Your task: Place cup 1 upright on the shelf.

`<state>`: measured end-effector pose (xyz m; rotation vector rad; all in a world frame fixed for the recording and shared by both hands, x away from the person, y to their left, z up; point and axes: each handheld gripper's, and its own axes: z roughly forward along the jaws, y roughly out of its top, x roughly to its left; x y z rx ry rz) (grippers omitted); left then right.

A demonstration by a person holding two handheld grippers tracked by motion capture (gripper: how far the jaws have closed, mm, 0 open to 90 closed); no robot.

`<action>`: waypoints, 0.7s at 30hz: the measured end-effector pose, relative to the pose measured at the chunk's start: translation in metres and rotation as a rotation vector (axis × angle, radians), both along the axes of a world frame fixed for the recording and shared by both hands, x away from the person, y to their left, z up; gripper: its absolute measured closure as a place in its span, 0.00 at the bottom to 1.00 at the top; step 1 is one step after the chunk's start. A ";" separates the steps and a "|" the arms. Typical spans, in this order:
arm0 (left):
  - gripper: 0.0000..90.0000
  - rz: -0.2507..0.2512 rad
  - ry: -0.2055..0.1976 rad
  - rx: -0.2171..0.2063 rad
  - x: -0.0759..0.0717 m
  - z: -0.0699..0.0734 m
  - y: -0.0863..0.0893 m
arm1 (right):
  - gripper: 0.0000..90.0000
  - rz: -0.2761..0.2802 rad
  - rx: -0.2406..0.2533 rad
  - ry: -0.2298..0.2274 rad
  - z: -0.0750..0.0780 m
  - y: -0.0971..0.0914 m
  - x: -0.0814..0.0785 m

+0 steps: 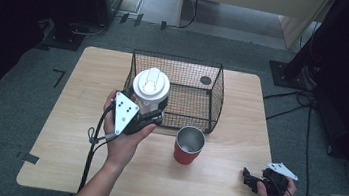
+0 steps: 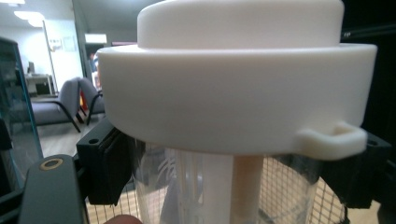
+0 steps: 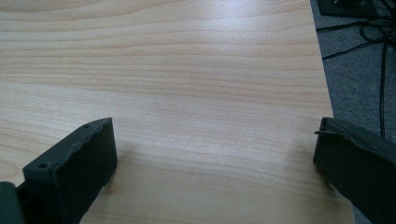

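A clear tumbler with a white lid (image 1: 151, 86) is raised just off the table at the front left corner of the black wire basket (image 1: 215, 100). My left gripper (image 1: 153, 114) is shut on its clear body below the lid. In the left gripper view the lid (image 2: 233, 79) looms close, and the black pads (image 2: 109, 168) press on both sides of the clear wall (image 2: 187, 191). My right gripper (image 1: 249, 180) rests low at the table's front right corner. Its jaws stand wide open over bare wood (image 3: 210, 93) in the right gripper view, nothing between them.
A red cup (image 1: 188, 146) with a steel inside stands upright in front of the basket. A small dark round thing (image 1: 206, 80) lies inside the basket at its back right. The light wooden table (image 1: 74, 116) ends close to the right gripper; cables (image 1: 305, 124) cross the floor at right.
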<state>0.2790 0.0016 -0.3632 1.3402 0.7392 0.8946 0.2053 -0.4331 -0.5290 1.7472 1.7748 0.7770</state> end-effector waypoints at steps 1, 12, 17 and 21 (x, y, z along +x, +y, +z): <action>0.18 0.000 0.000 0.000 0.000 0.000 0.000 | 0.00 0.000 0.000 0.000 0.000 0.000 0.000; 0.19 0.027 -0.075 -0.022 0.032 0.000 -0.008 | 0.00 0.004 0.002 0.002 0.000 -0.001 0.001; 0.19 0.036 -0.070 -0.027 0.052 -0.007 -0.013 | 0.00 0.004 0.002 0.003 0.000 -0.001 0.001; 0.18 0.043 -0.063 -0.028 0.069 -0.012 -0.018 | 0.00 0.004 0.001 0.002 0.000 -0.001 0.001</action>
